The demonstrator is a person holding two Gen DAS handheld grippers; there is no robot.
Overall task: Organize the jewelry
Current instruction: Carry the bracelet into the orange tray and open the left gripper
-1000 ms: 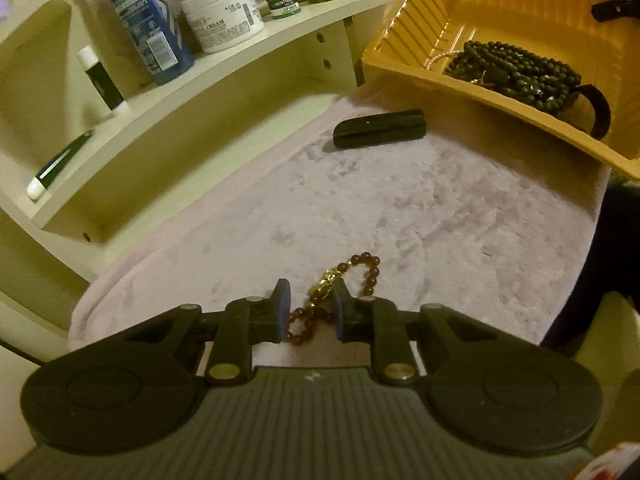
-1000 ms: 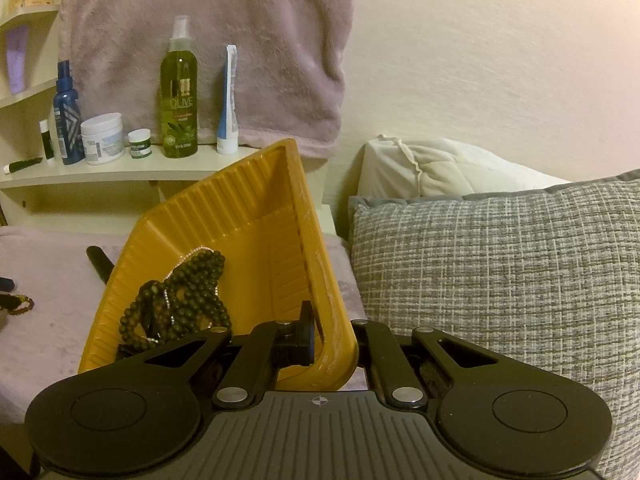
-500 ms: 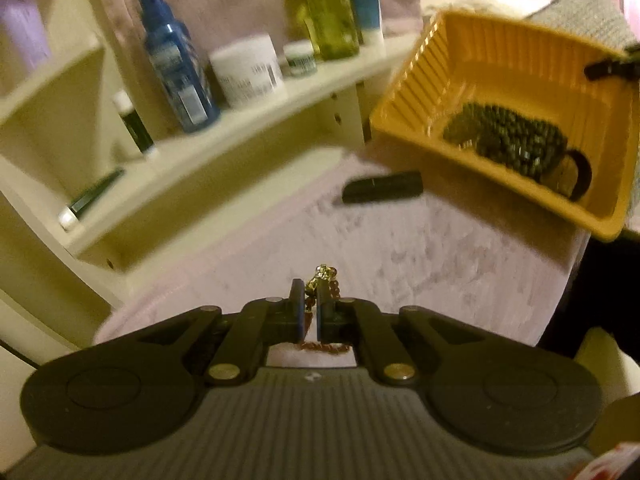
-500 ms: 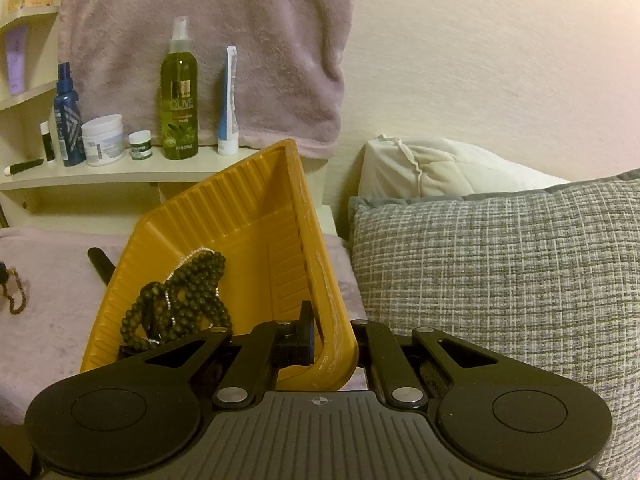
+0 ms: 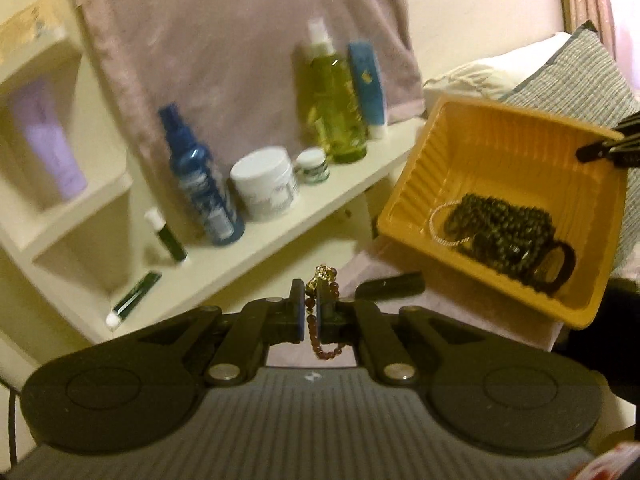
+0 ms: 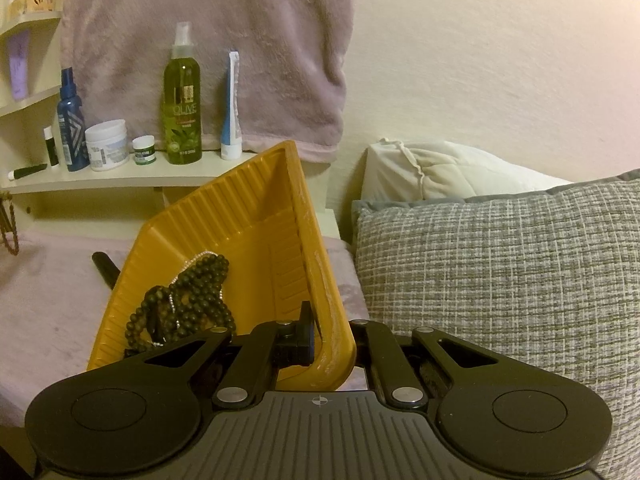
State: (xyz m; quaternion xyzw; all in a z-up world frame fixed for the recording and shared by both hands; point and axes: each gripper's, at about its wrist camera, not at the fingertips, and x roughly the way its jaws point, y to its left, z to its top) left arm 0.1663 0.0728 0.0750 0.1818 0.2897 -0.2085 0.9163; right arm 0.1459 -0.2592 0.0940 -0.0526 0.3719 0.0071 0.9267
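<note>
With your left gripper (image 5: 308,312) clamped on the dangling brown bead bracelet (image 5: 320,320), carry it over the yellow tray (image 5: 512,152), which your right gripper (image 6: 332,340) pinches by its rim, then release low.

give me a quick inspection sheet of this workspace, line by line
surface: pale pink plush cover, bare where it shows
job's things: reddish bead bracelet with a gold charm, clamped in the left tool and hanging clear of the cover; yellow tray tilted up, holding dark bead strands and a thin pale chain
clutter: black stick-shaped item on the cover beside the tray
grippers: left tool shut on the bracelet; right tool shut on the tray's rim
cables: nothing seen
surroundings: cream shelf with a green spray bottle, blue bottle, white jar and tubes; pink towel on the wall; grey woven cushion
</note>
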